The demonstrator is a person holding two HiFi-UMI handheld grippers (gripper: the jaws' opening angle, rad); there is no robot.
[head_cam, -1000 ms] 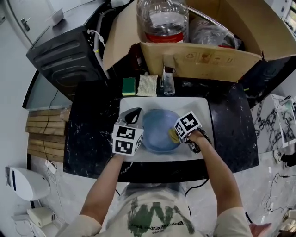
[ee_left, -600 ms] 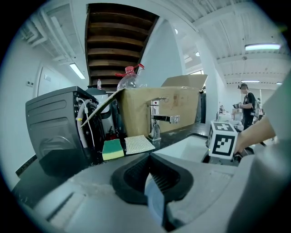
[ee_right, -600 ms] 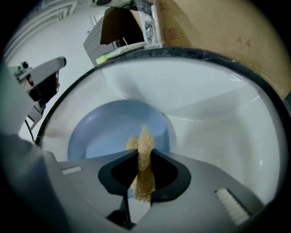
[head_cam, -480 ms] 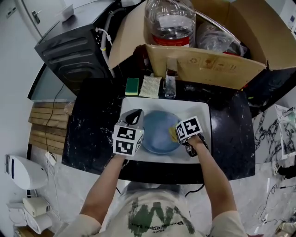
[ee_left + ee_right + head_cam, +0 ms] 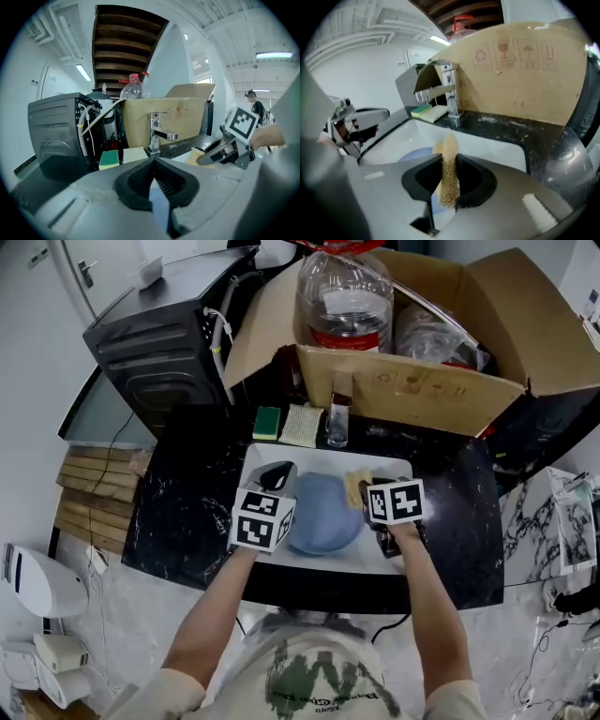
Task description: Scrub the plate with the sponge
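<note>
Left gripper (image 5: 277,480) clamps the plate (image 5: 323,512) rim. Right gripper (image 5: 367,491) pinches the sponge (image 5: 354,486), apparently clear of the plate. Scrubbing judged incomplete.

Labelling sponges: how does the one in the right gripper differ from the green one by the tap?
Colour: the held sponge is tan; the green sponge is green-topped over yellow.
Pose: the held sponge stands on edge, pinched in the right gripper over the sink; the green sponge lies flat on the counter, untouched.
Both are dish sponges.
</note>
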